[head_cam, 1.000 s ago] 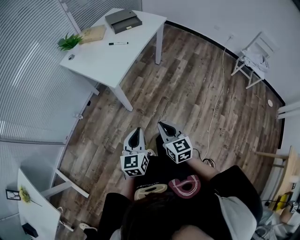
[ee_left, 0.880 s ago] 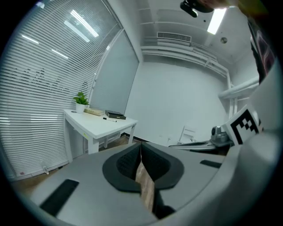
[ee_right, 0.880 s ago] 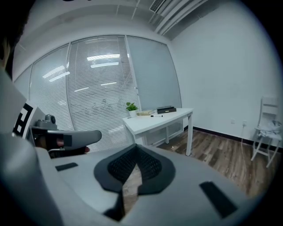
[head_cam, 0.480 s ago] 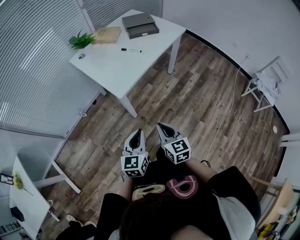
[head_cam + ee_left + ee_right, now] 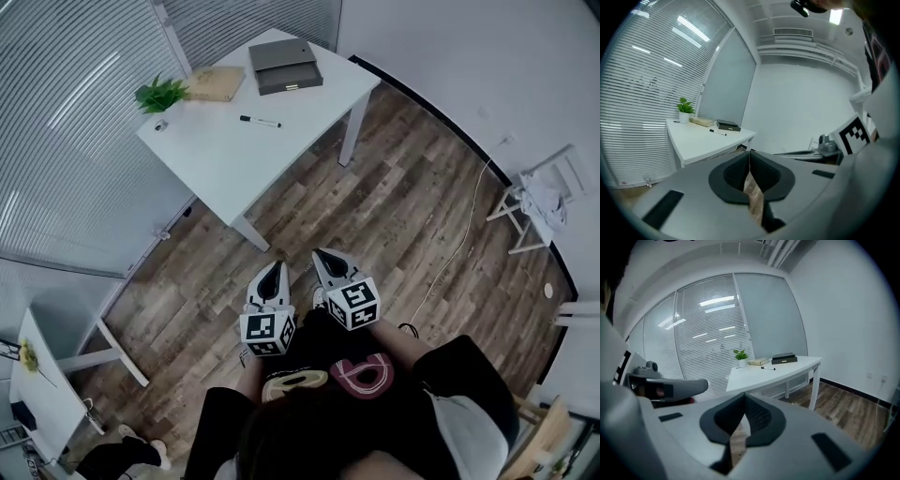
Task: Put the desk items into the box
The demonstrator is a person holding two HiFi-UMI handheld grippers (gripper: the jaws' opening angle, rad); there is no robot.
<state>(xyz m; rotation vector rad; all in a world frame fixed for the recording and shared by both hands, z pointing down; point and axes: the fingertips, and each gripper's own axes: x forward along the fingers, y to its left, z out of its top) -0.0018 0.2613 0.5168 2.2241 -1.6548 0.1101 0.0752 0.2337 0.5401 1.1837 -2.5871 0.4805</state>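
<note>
A white desk (image 5: 246, 141) stands ahead across the wood floor. It carries a grey box (image 5: 285, 66), a tan book (image 5: 214, 82), a black pen (image 5: 260, 121) and a small potted plant (image 5: 159, 94). My left gripper (image 5: 273, 277) and right gripper (image 5: 324, 262) are held side by side close to my body, well short of the desk, both shut and empty. The left gripper view has its jaw tips (image 5: 749, 152) meeting below the box (image 5: 728, 125) and pen (image 5: 717, 132). In the right gripper view the shut tips (image 5: 744, 397) lie under the box (image 5: 783, 358) and plant (image 5: 740, 356).
Window blinds (image 5: 66, 122) run along the left behind the desk. At the right wall stands a white folding rack (image 5: 539, 192), and a cable (image 5: 457, 246) trails over the floor. A second white desk (image 5: 42, 398) is at the lower left.
The view has swung and moved towards the desk, which now sits lower and further right in the head view. Both grippers have kept their place and stayed shut.
</note>
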